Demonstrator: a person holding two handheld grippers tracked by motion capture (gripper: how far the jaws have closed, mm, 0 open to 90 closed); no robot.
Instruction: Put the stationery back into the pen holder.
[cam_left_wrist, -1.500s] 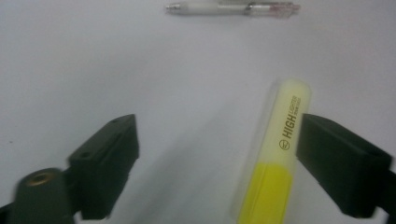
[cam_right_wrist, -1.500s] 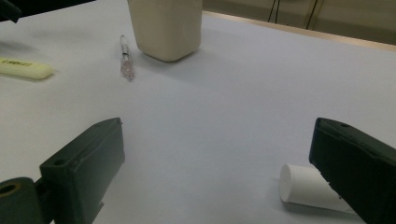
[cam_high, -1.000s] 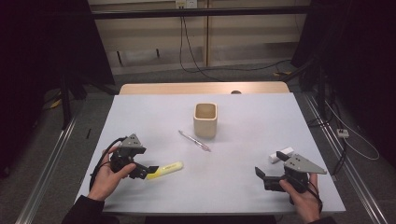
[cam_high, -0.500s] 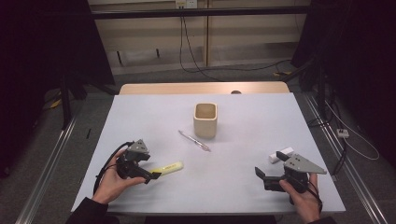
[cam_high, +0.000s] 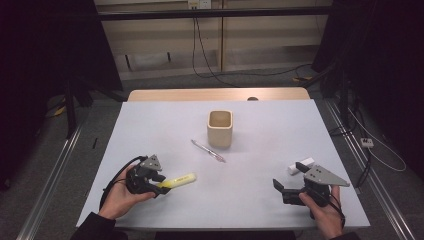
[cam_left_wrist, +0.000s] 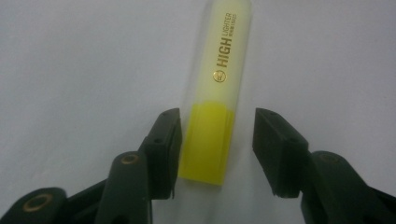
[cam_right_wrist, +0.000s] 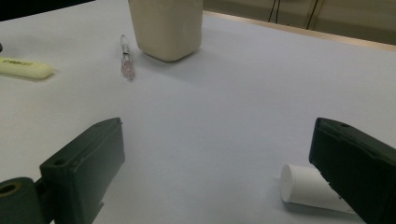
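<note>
At the near left of the table (cam_high: 150, 125), the left gripper (cam_high: 159, 186) is laid low over the surface so that its jaws straddle the coloured end of the yellow highlighter (cam_left_wrist: 219, 88), which lies flat with its pale cap end pointing away from the hand. The jaws have just been closing around it; one pad is seen at or almost at the highlighter's side, while a clear gap is left at the other, so the marker is bracketed but not yet pinched. The body is approached across its width, probably because a squeeze there would keep it from rolling. At the near right, the right gripper (cam_right_wrist: 219, 172) is held with its jaws spread wide and nothing between them, seemingly parked out of the way; a small white cylinder (cam_right_wrist: 308, 189) is seen lying just beside one jaw, untouched. Farther out, toward the middle of the table, a pen (cam_high: 208, 150) is left lying at a slant, and just beyond it a cream cup (cam_high: 220, 128) is stood upright with its mouth open, well apart from both hands, likely as the holder into which the loose items are meant to be dropped.
</note>
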